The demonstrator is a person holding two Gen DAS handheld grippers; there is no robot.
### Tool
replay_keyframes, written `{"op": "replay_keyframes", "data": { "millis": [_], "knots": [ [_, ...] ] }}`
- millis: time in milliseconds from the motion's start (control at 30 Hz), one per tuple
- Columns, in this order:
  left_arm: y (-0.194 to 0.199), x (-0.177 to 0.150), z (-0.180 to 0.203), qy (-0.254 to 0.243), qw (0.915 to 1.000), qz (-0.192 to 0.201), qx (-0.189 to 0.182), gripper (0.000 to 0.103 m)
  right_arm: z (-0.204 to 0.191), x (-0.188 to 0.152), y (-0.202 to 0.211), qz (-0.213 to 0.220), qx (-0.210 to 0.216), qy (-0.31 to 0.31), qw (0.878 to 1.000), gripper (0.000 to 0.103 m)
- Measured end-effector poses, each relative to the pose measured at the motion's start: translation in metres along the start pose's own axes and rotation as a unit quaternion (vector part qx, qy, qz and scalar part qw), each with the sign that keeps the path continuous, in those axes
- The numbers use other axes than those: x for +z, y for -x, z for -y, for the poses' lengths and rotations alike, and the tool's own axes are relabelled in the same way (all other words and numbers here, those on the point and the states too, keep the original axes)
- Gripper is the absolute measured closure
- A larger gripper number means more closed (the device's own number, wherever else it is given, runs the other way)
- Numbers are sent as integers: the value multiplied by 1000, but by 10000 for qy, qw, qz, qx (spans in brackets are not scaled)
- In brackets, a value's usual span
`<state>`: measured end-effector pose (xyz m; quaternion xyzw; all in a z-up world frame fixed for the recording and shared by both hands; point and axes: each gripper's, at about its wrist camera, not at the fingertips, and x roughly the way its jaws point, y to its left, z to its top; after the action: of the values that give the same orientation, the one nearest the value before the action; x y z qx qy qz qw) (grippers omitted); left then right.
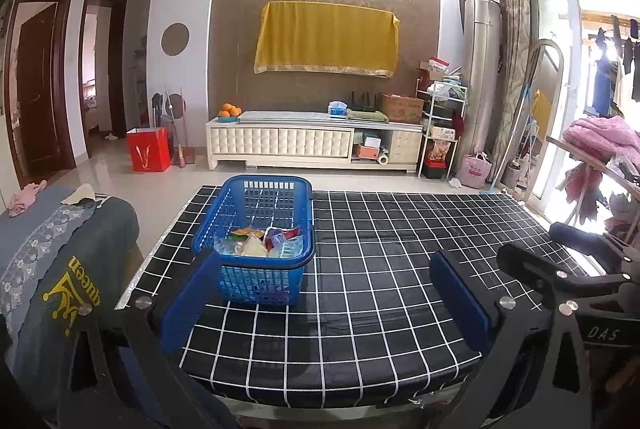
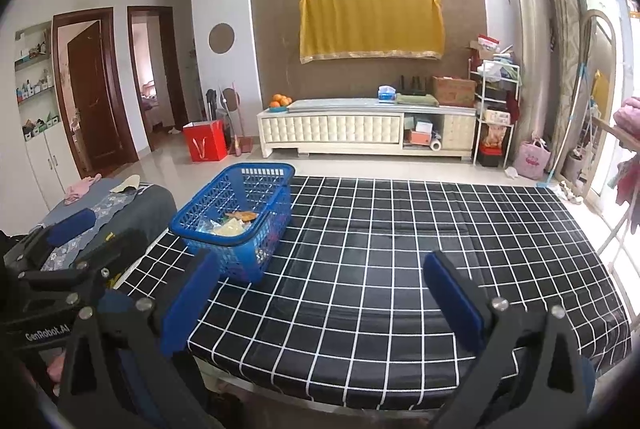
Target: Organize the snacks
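Note:
A blue plastic basket (image 1: 256, 213) stands on the left part of a table with a black cloth of white squares (image 1: 400, 249). Several snack packets (image 1: 260, 241) lie inside it. In the right wrist view the same basket (image 2: 240, 205) sits at the left with the snack packets (image 2: 232, 223) showing over its rim. My left gripper (image 1: 324, 289) is open and holds nothing; its left pad is just in front of the basket. My right gripper (image 2: 320, 293) is open too, empty, over the cloth (image 2: 400, 249) to the basket's right.
A grey sofa arm with a cloth (image 1: 60, 249) sits left of the table. Behind are a white TV cabinet (image 1: 312, 141), a red bag (image 1: 148, 149) and a drying rack with pink bedding (image 1: 600, 141). The other gripper's black body (image 1: 568, 277) shows at right.

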<state>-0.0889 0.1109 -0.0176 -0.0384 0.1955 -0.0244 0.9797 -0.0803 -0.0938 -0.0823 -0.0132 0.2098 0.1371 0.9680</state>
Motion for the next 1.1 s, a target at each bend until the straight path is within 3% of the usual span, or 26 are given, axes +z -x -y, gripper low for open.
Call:
{"op": "replay_keyframes", "data": {
  "millis": [1100],
  "knots": [
    [5, -3, 3, 24, 10000, -13, -10, 0, 1, -2, 6, -15, 7, -8, 10000, 0]
  ]
}}
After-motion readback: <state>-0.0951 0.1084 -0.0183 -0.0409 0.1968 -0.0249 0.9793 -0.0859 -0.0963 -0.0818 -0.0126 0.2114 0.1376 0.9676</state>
